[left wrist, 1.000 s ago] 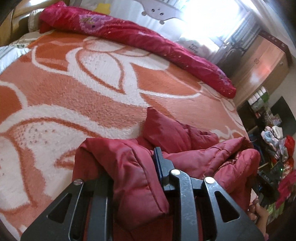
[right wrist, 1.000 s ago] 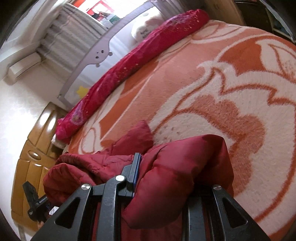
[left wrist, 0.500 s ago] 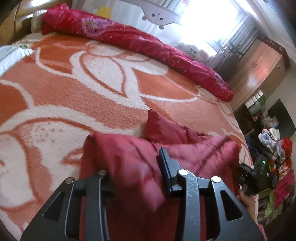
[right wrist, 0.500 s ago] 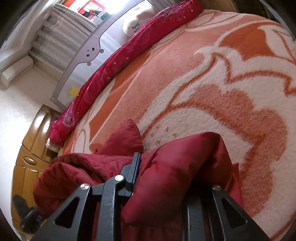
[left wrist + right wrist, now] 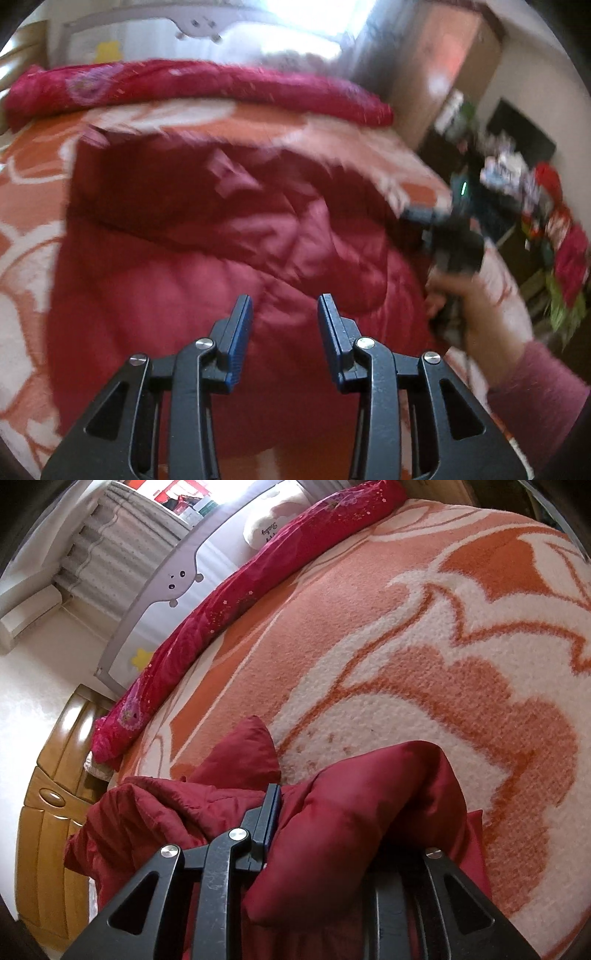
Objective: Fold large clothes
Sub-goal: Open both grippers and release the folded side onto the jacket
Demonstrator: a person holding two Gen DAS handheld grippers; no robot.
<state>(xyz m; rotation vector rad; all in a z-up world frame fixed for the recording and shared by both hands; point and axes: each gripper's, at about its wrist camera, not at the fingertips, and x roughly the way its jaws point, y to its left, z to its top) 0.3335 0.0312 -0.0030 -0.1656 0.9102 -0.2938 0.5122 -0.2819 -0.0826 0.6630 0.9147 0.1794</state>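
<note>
The big orange and white blanket (image 5: 424, 635) on the bed lies flat and bare past the red coat (image 5: 207, 236), so a tool could move there. A long pink rolled quilt (image 5: 258, 576) blocks the far edge, with a grey bed rail (image 5: 162, 587) just behind it. The wooden headboard (image 5: 51, 812) closes one end.

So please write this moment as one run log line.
left gripper: open, empty, above red jacket | right gripper: shut on jacket fold | jacket on orange blanket
</note>
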